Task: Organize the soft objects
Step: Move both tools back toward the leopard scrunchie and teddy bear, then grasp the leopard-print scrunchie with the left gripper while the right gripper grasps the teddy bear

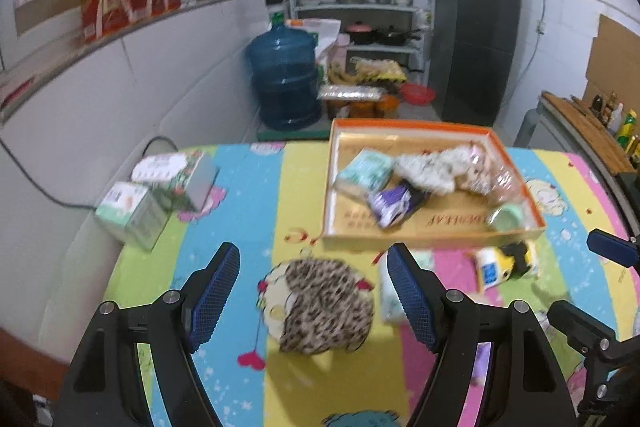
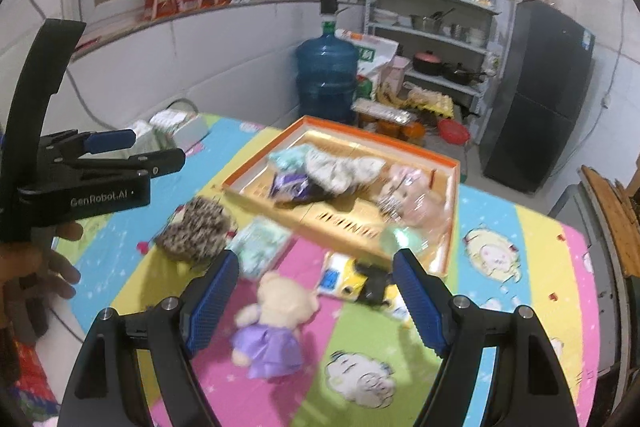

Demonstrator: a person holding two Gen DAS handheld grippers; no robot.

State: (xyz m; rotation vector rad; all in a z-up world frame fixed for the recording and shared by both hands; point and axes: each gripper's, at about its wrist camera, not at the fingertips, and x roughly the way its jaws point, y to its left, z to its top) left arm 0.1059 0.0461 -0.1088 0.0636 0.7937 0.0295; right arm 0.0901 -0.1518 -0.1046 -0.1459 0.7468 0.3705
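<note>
1. The left gripper (image 1: 313,297) hangs over the near part of the table (image 1: 248,195), jaws wide apart with nothing in them. The spotty pouch (image 1: 324,307) lies flat on the table right between the jaws, so it looks like the next thing to grab.
2. The right gripper (image 2: 316,301) is also spread wide and holds nothing. The bear (image 2: 276,319) in a purple dress lies on its side between those jaws, near the front edge.
3. A little farther in, a green tissue pack (image 2: 262,247) and a yellow toy (image 2: 360,285) lie loose on the table, just in front of the box (image 1: 412,125). They are not put away yet.
4. The orange box sits toward the far edge. It has low walls, so soft things can drop in from above. A fluffy white toy (image 1: 430,167), a purple pack (image 1: 392,205) and more tissues (image 1: 364,173) are piled inside already.
5. Two cartons (image 1: 156,195) stand at the far left corner, well apart from the soft things.
</note>
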